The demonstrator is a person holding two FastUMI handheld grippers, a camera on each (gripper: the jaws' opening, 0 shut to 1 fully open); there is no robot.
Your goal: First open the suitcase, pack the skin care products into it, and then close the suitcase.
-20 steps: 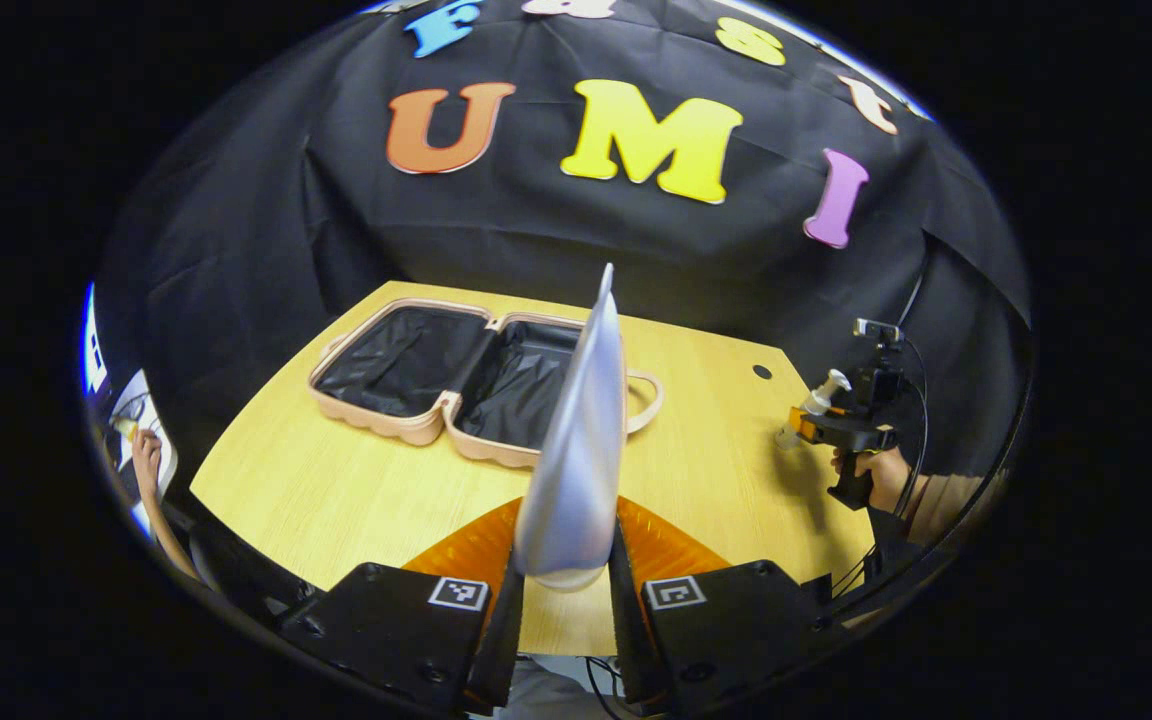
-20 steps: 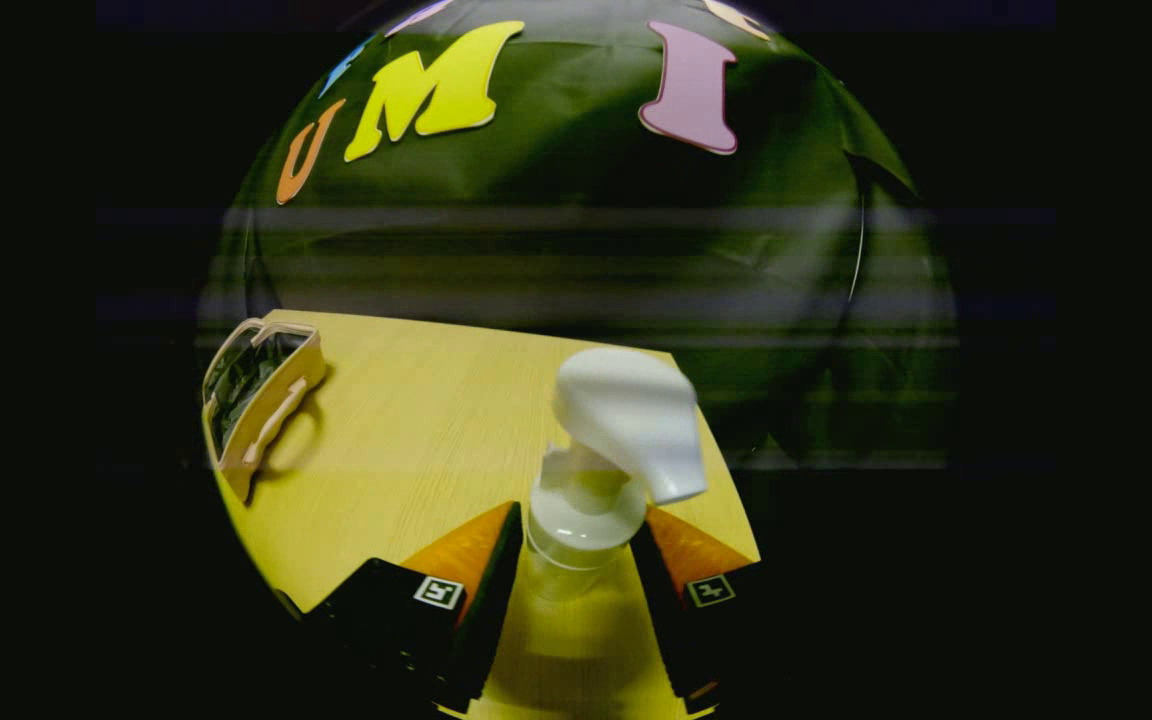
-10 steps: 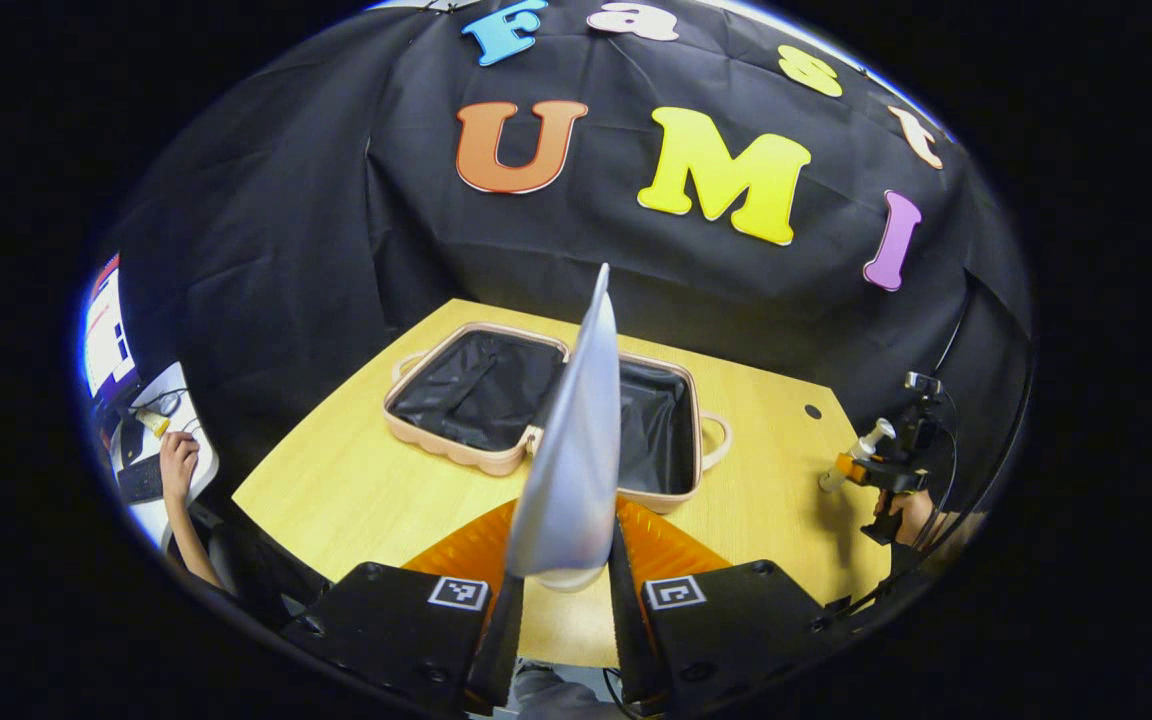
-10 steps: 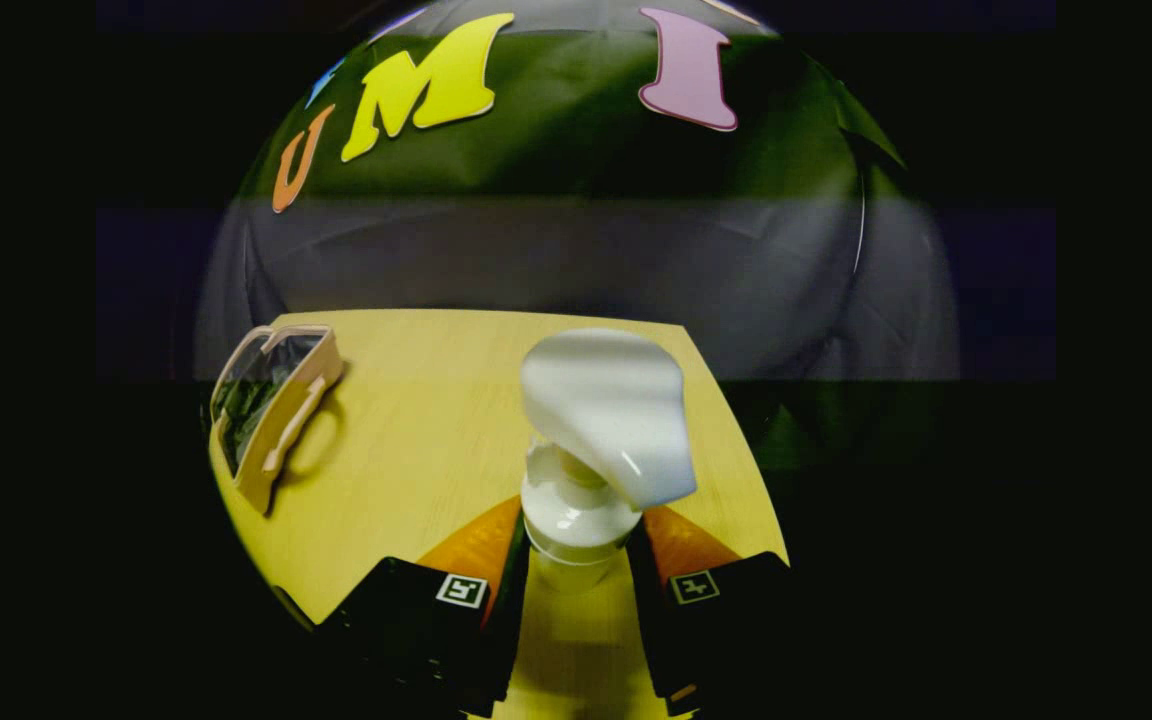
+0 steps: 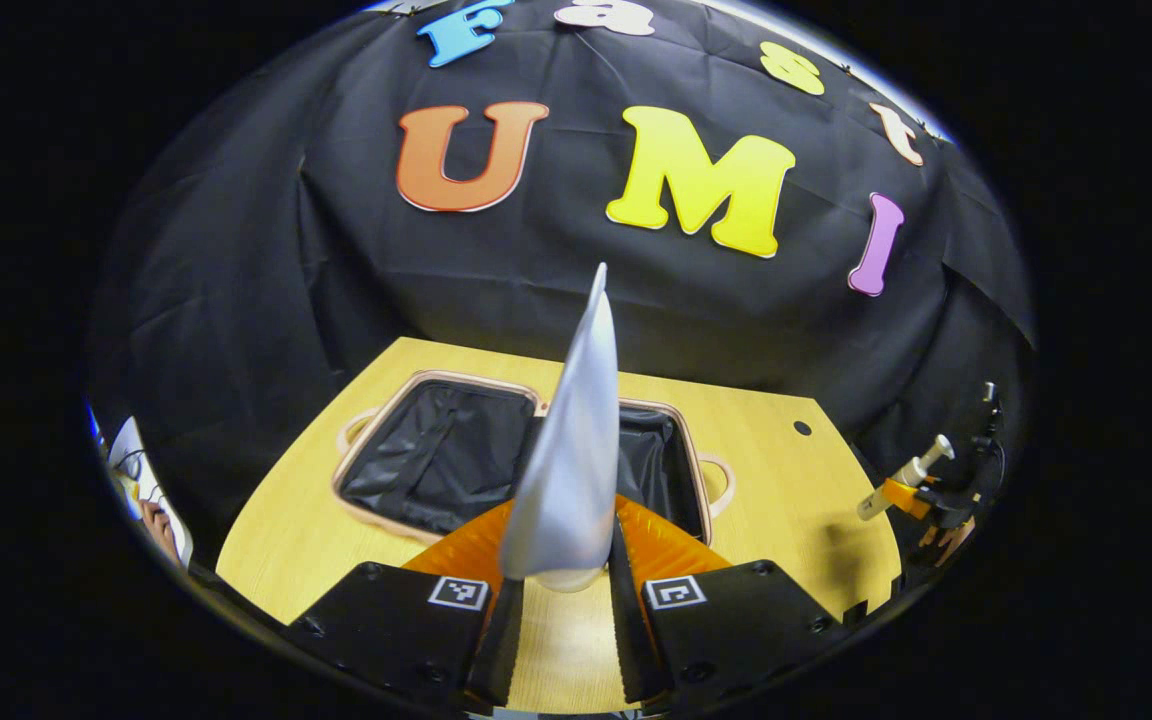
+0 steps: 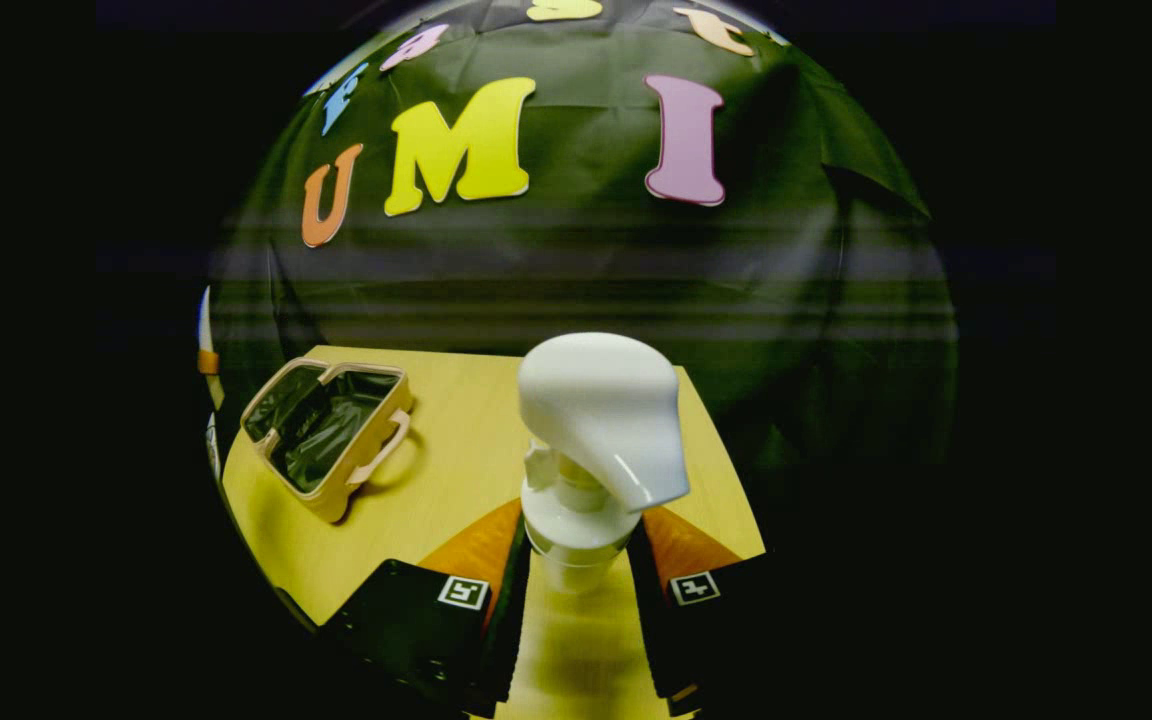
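The suitcase point(image 5: 521, 465) lay open on the table point(image 5: 786, 490); packing was in hand. The left gripper point(image 5: 561, 590) clamped a silver tube point(image 5: 571, 470) above it; the right gripper point(image 6: 576, 570) pinched a pump bottle point(image 6: 596, 440), well aside. Next, each item probably needed lowering inside before release.

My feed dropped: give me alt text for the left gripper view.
The left gripper is shut on a silver squeeze tube, held above the open beige suitcase on the wooden table.
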